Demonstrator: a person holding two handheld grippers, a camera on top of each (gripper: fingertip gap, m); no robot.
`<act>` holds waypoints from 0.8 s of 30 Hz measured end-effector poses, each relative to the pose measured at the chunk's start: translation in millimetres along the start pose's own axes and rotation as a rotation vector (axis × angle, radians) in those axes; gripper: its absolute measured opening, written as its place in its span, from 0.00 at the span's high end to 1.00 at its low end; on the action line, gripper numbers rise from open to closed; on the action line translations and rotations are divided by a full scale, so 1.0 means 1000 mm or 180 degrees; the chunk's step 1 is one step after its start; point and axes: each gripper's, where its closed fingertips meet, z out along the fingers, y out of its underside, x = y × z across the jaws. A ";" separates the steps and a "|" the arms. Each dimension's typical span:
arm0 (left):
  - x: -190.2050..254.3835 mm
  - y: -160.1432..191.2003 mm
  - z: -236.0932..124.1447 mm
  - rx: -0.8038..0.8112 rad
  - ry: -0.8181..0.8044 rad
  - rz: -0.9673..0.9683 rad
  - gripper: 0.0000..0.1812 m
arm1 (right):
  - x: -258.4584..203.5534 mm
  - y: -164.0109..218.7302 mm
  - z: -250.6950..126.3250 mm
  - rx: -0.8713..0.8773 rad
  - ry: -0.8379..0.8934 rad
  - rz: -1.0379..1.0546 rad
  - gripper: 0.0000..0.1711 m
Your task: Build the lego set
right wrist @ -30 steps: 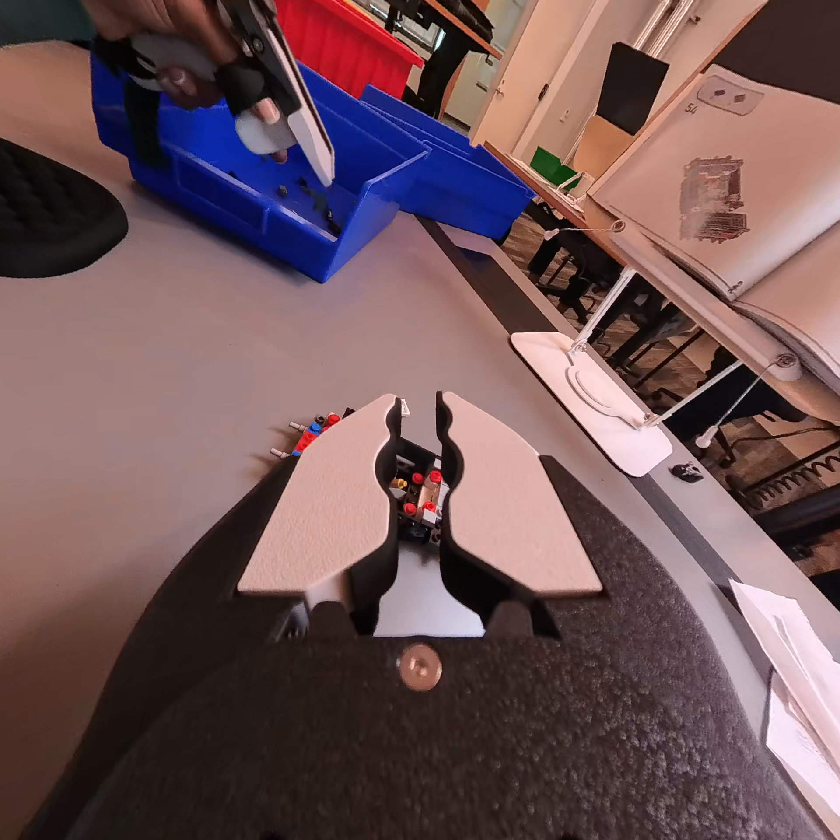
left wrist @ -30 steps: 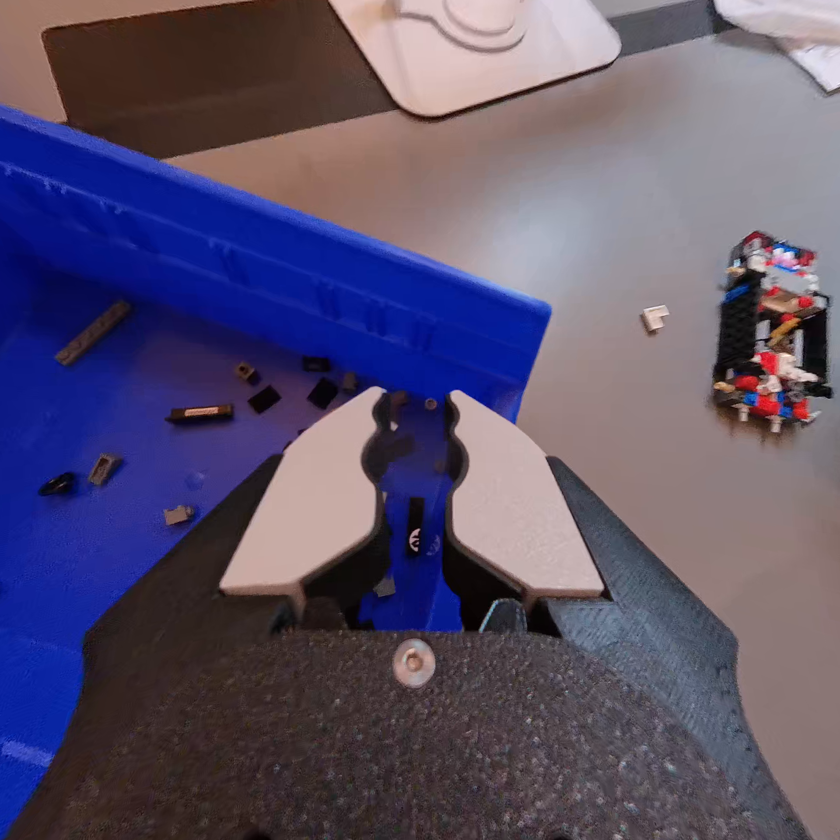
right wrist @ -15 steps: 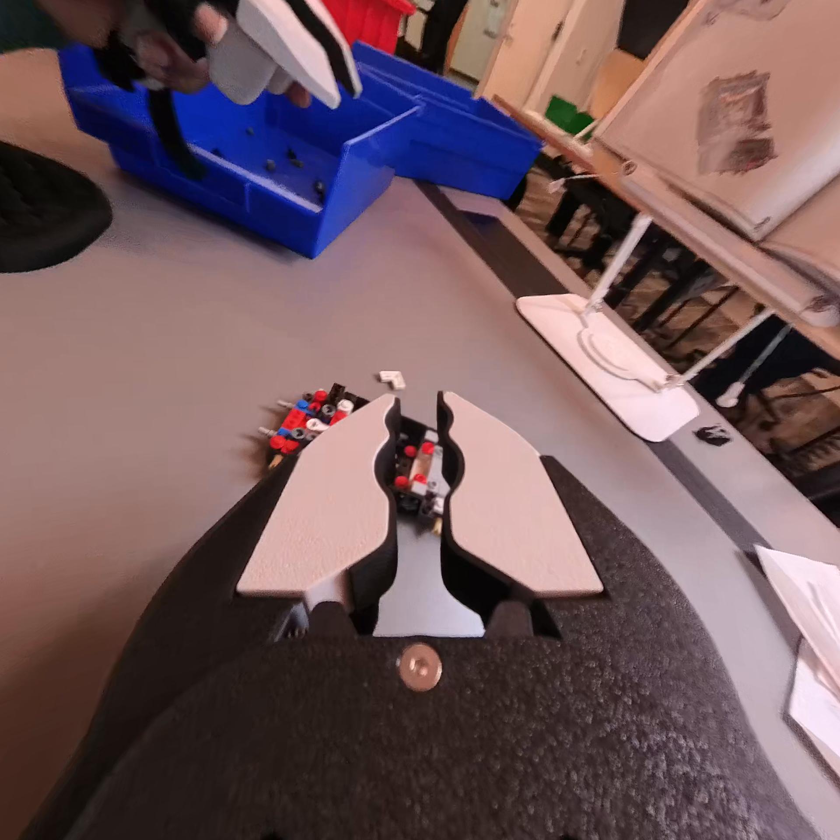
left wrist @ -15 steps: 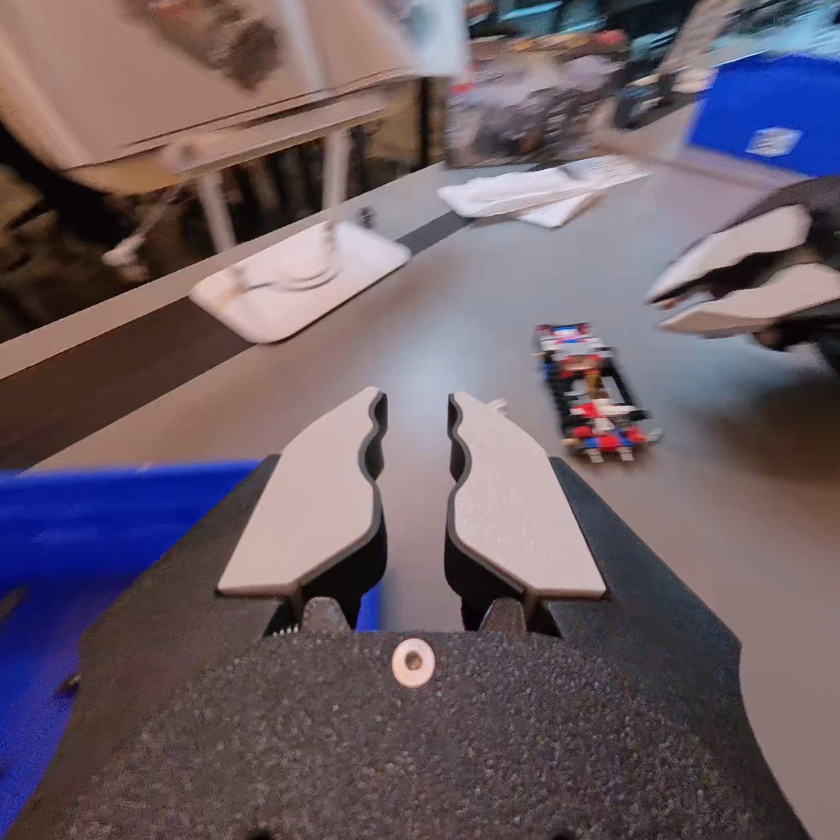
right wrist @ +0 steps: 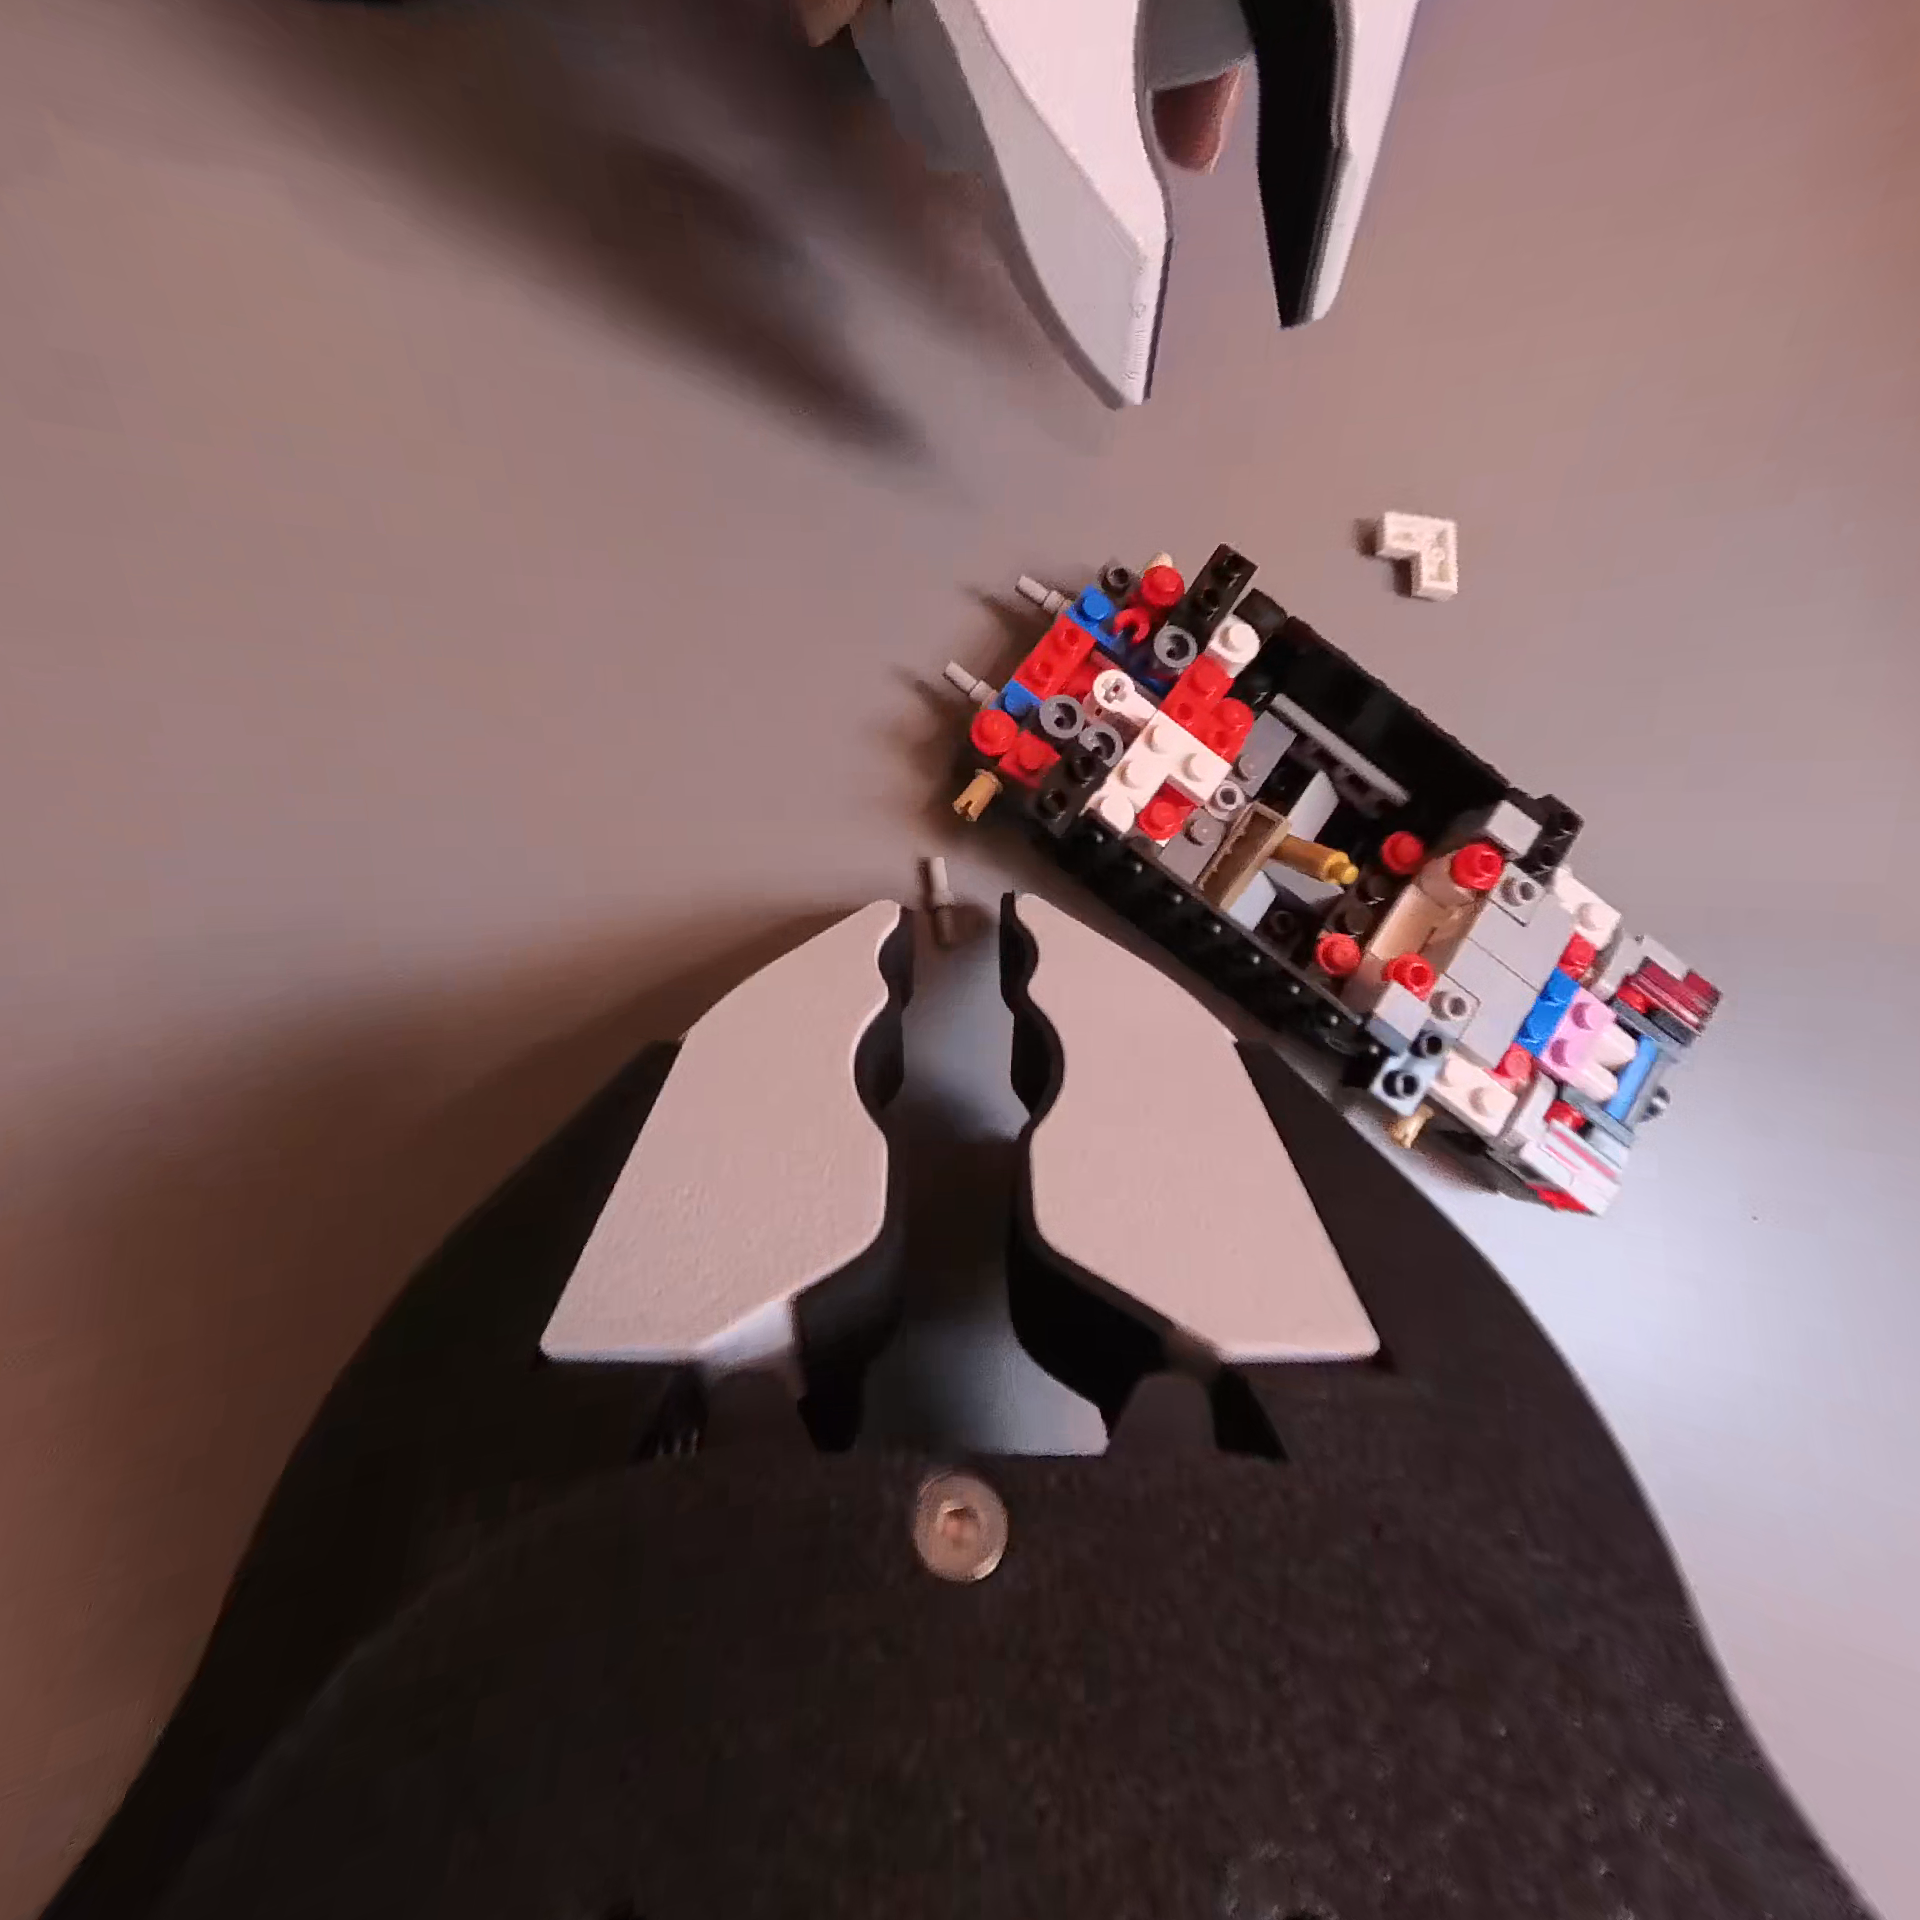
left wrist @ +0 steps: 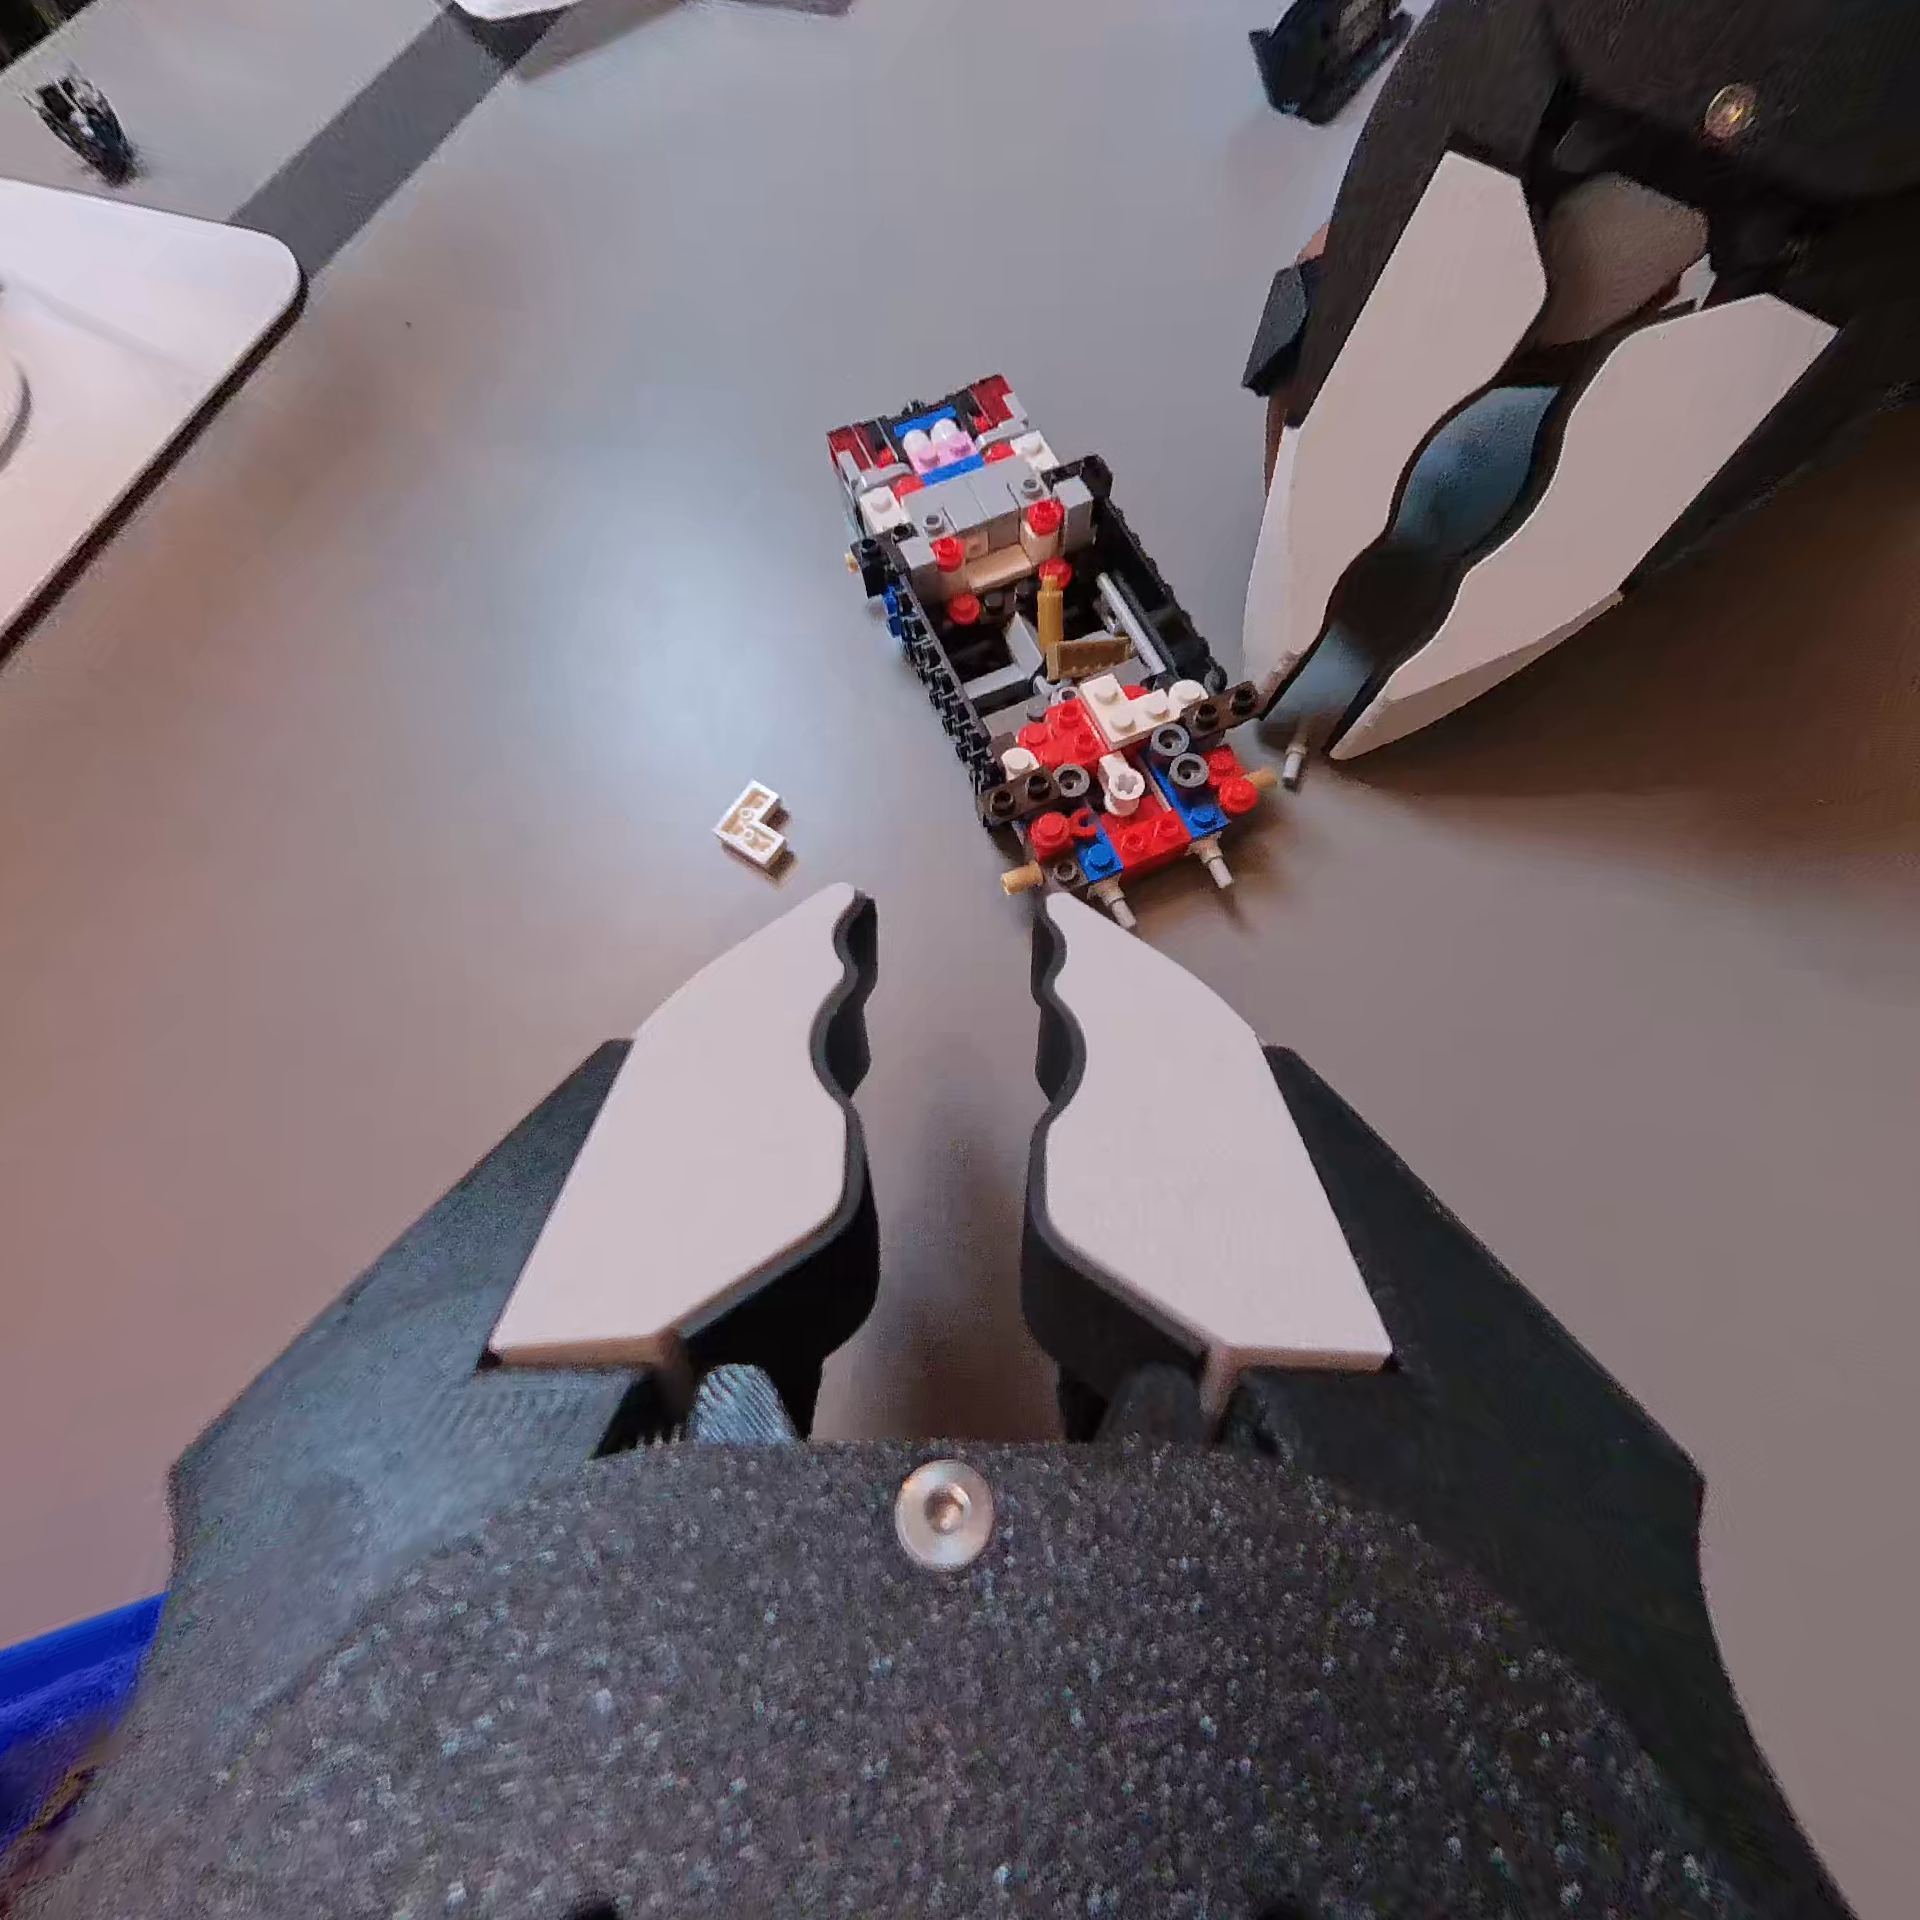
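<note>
A partly built lego car (left wrist: 1039, 644) of black, red, grey and white bricks lies on the grey table; it also shows in the right wrist view (right wrist: 1299, 852). A small white L-shaped piece (left wrist: 753, 826) lies loose beside it (right wrist: 1415, 551). My left gripper (left wrist: 951, 914) is open and empty, its tips just short of the car's red end. My right gripper (right wrist: 951, 920) is open and low over the table beside that same end. A small grey pin (right wrist: 938, 899) lies on the table between its tips without being gripped. Each gripper shows in the other's view (left wrist: 1314, 727) (right wrist: 1210, 353).
A white stand base (left wrist: 104, 364) sits at the far left, beside a dark strip (left wrist: 343, 135) in the table. A blue bin corner (left wrist: 62, 1683) shows at the bottom left. Small black items lie at the back (left wrist: 78, 109) (left wrist: 1330, 52). Spacing between my two grippers at the tips: around 10 centimeters. To reach the small white L-shaped piece (left wrist: 753, 826) in a straight line is about 6 centimeters for my left fingers, about 12 centimeters for my right. It is also in sight in the right wrist view (right wrist: 1415, 536).
My left gripper has swung from the blue bin over to the lego car. My right gripper has dropped down beside the car, with the grey pin now between its tips.
</note>
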 end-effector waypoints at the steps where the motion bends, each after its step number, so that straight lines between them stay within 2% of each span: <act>1: 0.001 0.000 0.002 -0.0014 0.0012 -0.0004 0.84 | 0.000 0.000 0.001 -0.0071 -0.0032 -0.0001 0.91; 4: 0.003 -0.001 0.003 0.0001 0.0040 0.0005 0.85 | -0.004 0.000 0.002 -0.0203 -0.0188 0.0065 0.97; 7: 0.010 -0.007 -0.001 0.0124 0.0107 0.0083 0.86 | -0.005 0.000 0.002 -0.0189 -0.0175 0.0000 0.98; 9: 0.024 -0.016 -0.006 0.0319 0.0367 0.0085 0.86 | -0.006 -0.004 -0.002 0.0003 -0.0140 -0.0056 0.98; 12: 0.052 -0.032 -0.013 0.0623 0.0803 0.0106 0.88 | -0.004 -0.034 -0.019 0.0701 -0.0006 -0.0083 0.98; 14: 0.063 -0.040 -0.013 0.0718 0.0933 0.0063 0.88 | -0.003 -0.047 -0.029 0.0926 0.0103 -0.0155 0.98; 17: 0.074 -0.049 -0.015 0.0828 0.1208 -0.0170 0.89 | -0.007 -0.057 -0.033 0.1042 0.0146 -0.0227 0.98; 24: 0.078 -0.048 -0.014 0.0774 0.1183 -0.0103 0.93 | -0.010 -0.066 -0.036 0.1184 0.0177 -0.0239 0.98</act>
